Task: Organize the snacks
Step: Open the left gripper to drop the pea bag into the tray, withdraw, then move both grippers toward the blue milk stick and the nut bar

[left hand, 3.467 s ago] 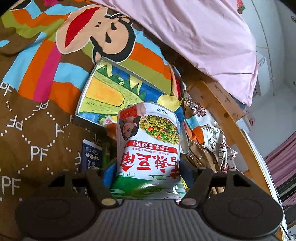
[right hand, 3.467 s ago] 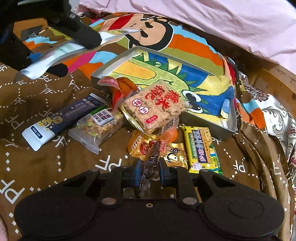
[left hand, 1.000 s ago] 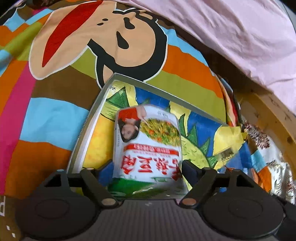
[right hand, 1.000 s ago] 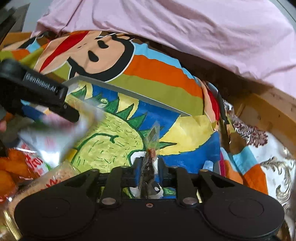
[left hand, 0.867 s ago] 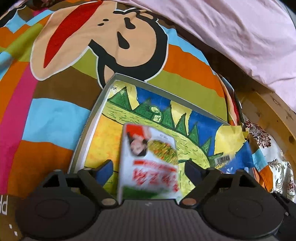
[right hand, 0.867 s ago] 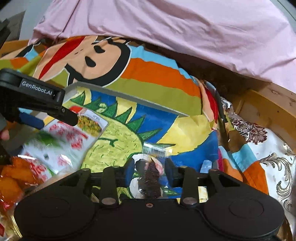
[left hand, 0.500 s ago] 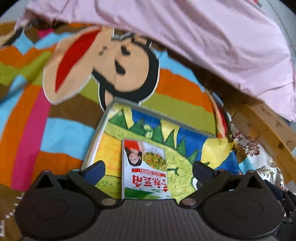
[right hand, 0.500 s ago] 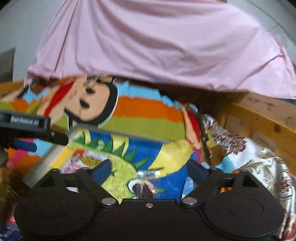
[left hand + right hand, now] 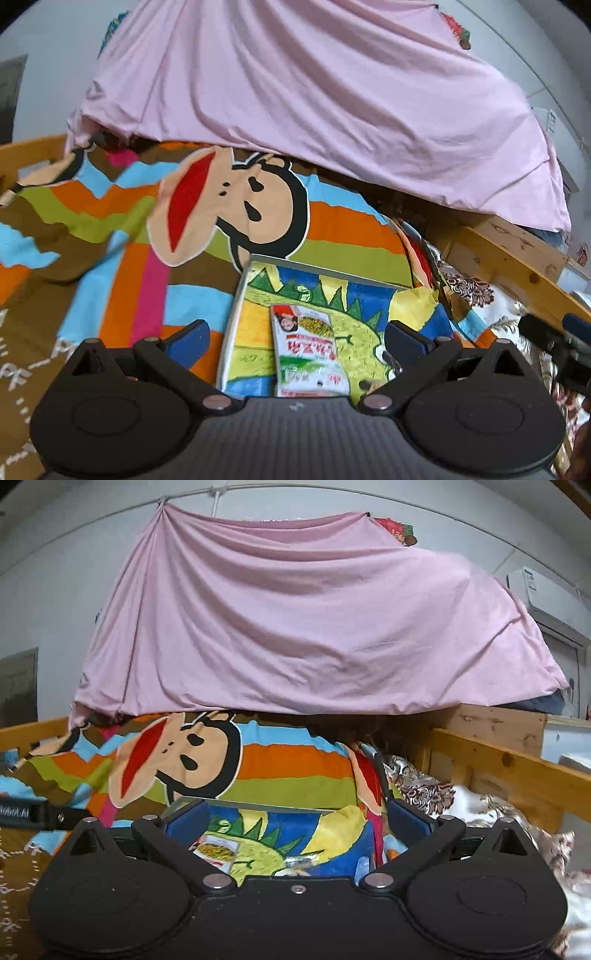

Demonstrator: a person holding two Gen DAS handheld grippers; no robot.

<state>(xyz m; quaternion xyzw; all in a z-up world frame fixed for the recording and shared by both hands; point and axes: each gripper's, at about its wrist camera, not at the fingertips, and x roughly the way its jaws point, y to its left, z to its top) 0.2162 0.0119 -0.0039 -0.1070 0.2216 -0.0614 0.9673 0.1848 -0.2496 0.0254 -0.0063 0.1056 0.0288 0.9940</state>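
A shallow tray with a dinosaur picture (image 9: 236, 314) lies on the colourful bedspread. In it rests a white, red and green pea snack bag (image 9: 306, 354), flat and free. My left gripper (image 9: 297, 339) hangs above and short of the bag, open and holding nothing. In the right wrist view the same tray (image 9: 258, 806) shows low between the fingers, with the pea bag (image 9: 216, 849) and a small shiny wrapped snack (image 9: 301, 861) inside. My right gripper (image 9: 297, 818) has its jaws opening wide, with nothing between them.
A cartoon-monkey bedspread (image 9: 229, 206) covers the bed. A pink sheet (image 9: 314, 627) hangs behind it. A wooden bed rail (image 9: 509, 771) runs along the right. The other gripper shows at the right edge (image 9: 554, 347) and, in the right wrist view, at the left edge (image 9: 22, 814).
Both grippers opened and let go: the pea bag and the small dark wrapped snack dropped into the tray. Both then drew back and rose, so the tray looks smaller.
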